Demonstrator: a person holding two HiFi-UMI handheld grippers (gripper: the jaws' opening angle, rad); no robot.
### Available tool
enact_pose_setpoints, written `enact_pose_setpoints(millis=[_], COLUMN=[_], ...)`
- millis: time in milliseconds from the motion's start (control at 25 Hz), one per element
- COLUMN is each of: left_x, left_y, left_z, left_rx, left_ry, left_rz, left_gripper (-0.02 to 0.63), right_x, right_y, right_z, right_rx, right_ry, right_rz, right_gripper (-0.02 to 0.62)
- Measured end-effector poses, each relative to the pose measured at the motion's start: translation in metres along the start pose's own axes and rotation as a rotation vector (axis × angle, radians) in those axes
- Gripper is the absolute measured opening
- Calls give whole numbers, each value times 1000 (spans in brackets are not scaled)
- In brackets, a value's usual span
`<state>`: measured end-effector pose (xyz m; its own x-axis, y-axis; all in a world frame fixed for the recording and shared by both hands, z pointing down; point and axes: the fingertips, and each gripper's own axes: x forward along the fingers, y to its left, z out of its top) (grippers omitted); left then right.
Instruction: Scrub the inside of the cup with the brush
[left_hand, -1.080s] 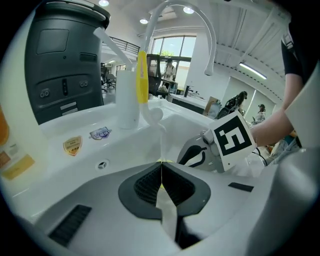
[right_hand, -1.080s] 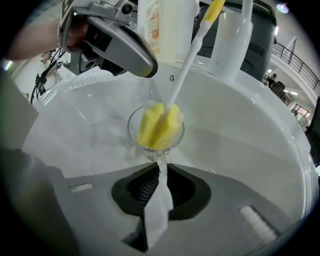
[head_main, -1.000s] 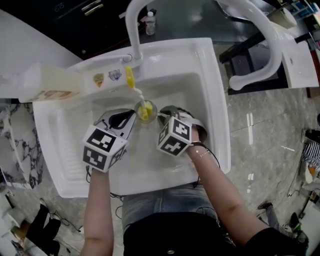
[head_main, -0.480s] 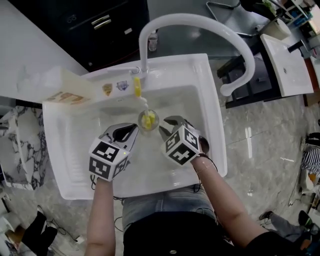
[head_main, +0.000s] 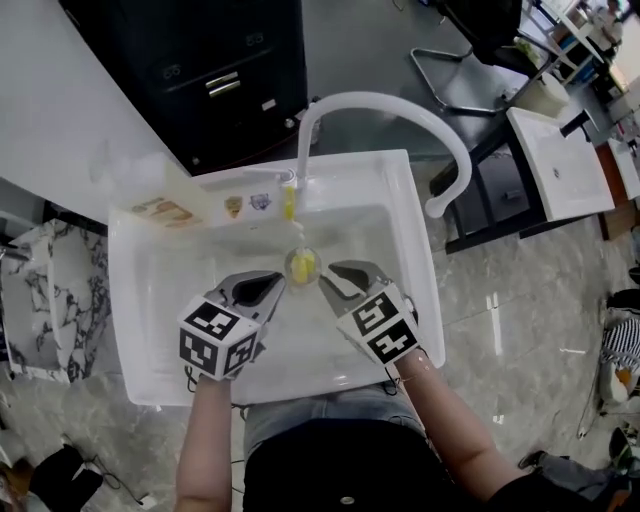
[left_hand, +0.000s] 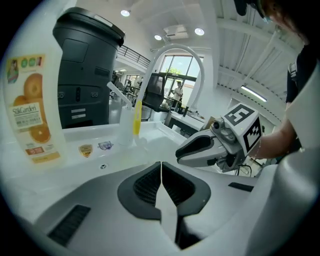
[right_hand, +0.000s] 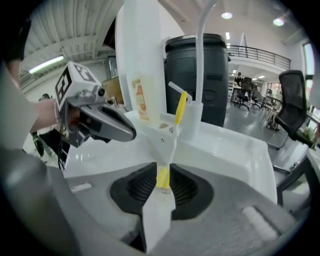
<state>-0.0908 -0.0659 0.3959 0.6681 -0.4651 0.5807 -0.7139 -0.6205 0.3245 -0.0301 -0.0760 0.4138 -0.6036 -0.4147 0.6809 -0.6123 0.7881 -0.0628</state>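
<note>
A small clear cup (head_main: 302, 266) stands in the white sink (head_main: 425, 300) below the faucet. A brush (head_main: 289, 203) with a yellow handle leans out of it toward the faucet base, its yellow end down in the cup. My right gripper (head_main: 326, 278) is just right of the cup. Its jaws are closing, and in the right gripper view the brush's yellow end (right_hand: 162, 176) sits between the pads and touches both. My left gripper (head_main: 278, 284) is just left of the cup. It is shut (left_hand: 161, 172), and nothing shows between its pads.
A white curved faucet (head_main: 400, 105) arches over the basin. An orange-printed carton (head_main: 165, 210) stands on the back left rim beside two stickers. A black cabinet (head_main: 220, 80) is behind the sink, and another white basin (head_main: 560, 160) stands at the right.
The head camera has tilted, so the sink sits lower and smaller in the picture. Both grippers stay on either side of the cup, with the brush still in it.
</note>
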Motion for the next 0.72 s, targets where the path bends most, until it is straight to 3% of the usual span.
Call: enact_pose_setpoints(millis=[80, 400, 560, 720], left_x=[-5, -27, -30, -32], left_y=[-4, -15, -23, -29], left_z=[5, 24, 29, 33], left_rx=[-5, 9, 23, 19], left_ry=[-14, -101, -136, -161], left_rz=[-4, 30, 34, 32], left_gripper=[20, 20, 20, 20], right_x=[-14, -57, -66, -72], right_y=[3, 17, 19, 22], right_z=[15, 65, 70, 73], right_rx=[59, 34, 36, 39], right_ry=[-66, -251, -287, -312], right_rz=[5, 3, 16, 28], right_gripper=[68, 60, 9, 0])
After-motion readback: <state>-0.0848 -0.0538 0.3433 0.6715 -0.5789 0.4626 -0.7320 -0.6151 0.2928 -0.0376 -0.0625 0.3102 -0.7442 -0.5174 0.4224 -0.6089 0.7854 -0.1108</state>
